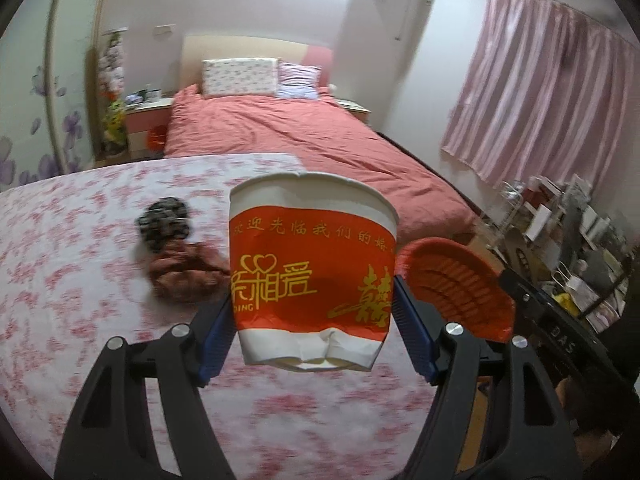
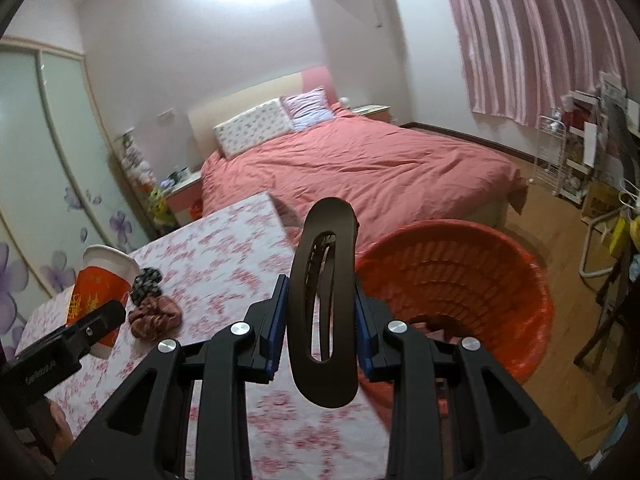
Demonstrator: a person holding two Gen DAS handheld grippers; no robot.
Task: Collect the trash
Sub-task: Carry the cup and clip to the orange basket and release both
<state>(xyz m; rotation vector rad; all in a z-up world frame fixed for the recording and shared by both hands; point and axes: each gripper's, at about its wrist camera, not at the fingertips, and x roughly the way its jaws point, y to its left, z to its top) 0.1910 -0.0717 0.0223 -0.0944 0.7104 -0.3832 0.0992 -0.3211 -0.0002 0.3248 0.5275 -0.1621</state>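
My left gripper (image 1: 314,322) is shut on a crumpled red and white paper cup (image 1: 312,268) with gold lettering, held upright above the table; the same paper cup (image 2: 102,280) appears at the left of the right wrist view. My right gripper (image 2: 320,328) is shut on a dark brown oval hair clip (image 2: 324,304), held on edge between the blue pads. A red plastic basket (image 2: 460,292) stands to the right of the table, just past the clip; the basket (image 1: 456,280) also shows right of the cup.
The table carries a pink floral cloth (image 1: 80,260). On it lie a black-and-white scrunchie (image 1: 164,220) and a brown scrunchie (image 1: 180,276). Behind is a bed with a coral duvet (image 2: 360,160). Cluttered shelves (image 1: 560,232) stand at the right, under pink curtains.
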